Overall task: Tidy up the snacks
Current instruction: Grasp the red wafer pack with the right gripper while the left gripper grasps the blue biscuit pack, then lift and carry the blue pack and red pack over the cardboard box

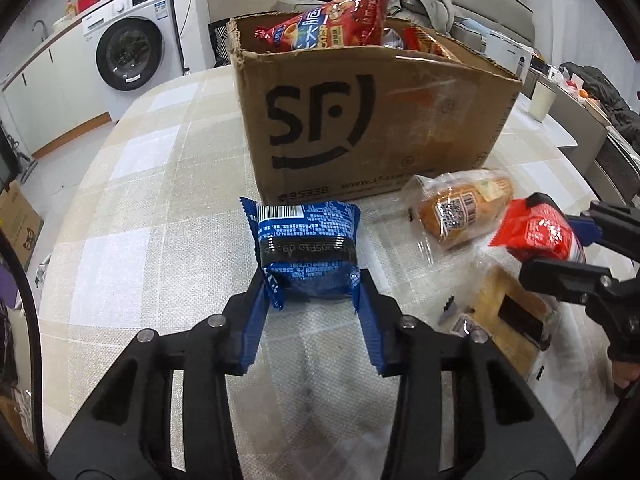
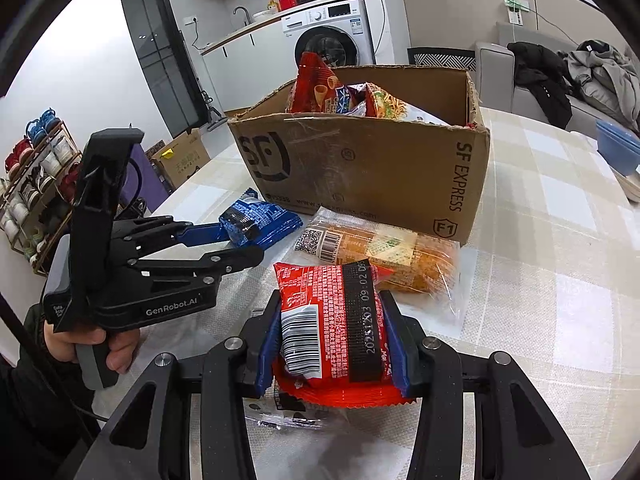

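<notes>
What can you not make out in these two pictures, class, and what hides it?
- Cardboard box floor: both views, walls and snack bags hide it.
- Clear packet: right wrist view, under red packet.
- Blue packet front: left wrist view, faces away.
- Bread packet print: blurred.

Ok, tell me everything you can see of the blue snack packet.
The blue snack packet is a small glossy wrapper with crimped, saw-toothed ends, white print, a barcode and a black date strip. It looks puffed, not crushed. The left gripper pinches its near end between blue pads; the far end points toward the cardboard box. It sits low over the checked tablecloth; whether it rests there is unclear.
</notes>
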A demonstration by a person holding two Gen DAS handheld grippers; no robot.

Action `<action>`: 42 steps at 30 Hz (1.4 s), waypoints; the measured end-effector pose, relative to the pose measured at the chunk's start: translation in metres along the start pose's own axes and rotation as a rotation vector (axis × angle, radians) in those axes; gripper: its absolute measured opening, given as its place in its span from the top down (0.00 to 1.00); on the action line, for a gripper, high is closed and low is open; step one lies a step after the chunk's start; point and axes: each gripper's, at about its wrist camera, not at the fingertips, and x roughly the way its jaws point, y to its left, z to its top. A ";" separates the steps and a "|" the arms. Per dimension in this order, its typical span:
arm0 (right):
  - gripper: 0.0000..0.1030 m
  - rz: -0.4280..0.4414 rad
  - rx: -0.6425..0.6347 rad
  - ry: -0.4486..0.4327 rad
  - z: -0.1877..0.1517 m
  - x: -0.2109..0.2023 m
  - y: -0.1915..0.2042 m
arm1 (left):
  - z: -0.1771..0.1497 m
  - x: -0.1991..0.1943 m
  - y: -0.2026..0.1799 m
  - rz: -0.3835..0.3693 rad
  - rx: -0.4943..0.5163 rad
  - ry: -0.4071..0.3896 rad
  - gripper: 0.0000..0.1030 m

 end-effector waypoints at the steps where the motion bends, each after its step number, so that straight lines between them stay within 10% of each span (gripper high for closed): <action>1: 0.56 0.000 0.001 -0.001 0.000 0.000 0.000 | -0.001 -0.001 0.000 -0.006 0.001 -0.004 0.63; 18: 0.56 -0.002 0.012 -0.013 0.000 0.000 -0.005 | -0.009 -0.014 -0.007 -0.033 0.031 -0.026 0.62; 24: 0.56 0.000 0.017 -0.012 -0.001 0.000 -0.006 | -0.005 -0.010 -0.013 0.003 0.066 -0.024 0.29; 29: 0.56 -0.005 0.024 -0.013 -0.001 -0.001 -0.010 | 0.004 0.001 -0.015 0.006 0.066 -0.003 0.32; 32: 0.56 -0.010 0.028 -0.018 0.000 -0.004 -0.012 | 0.005 0.005 -0.014 -0.043 0.065 0.012 0.58; 42: 0.56 -0.003 0.037 -0.071 0.002 -0.013 -0.011 | -0.005 -0.019 -0.014 -0.044 0.060 -0.051 0.59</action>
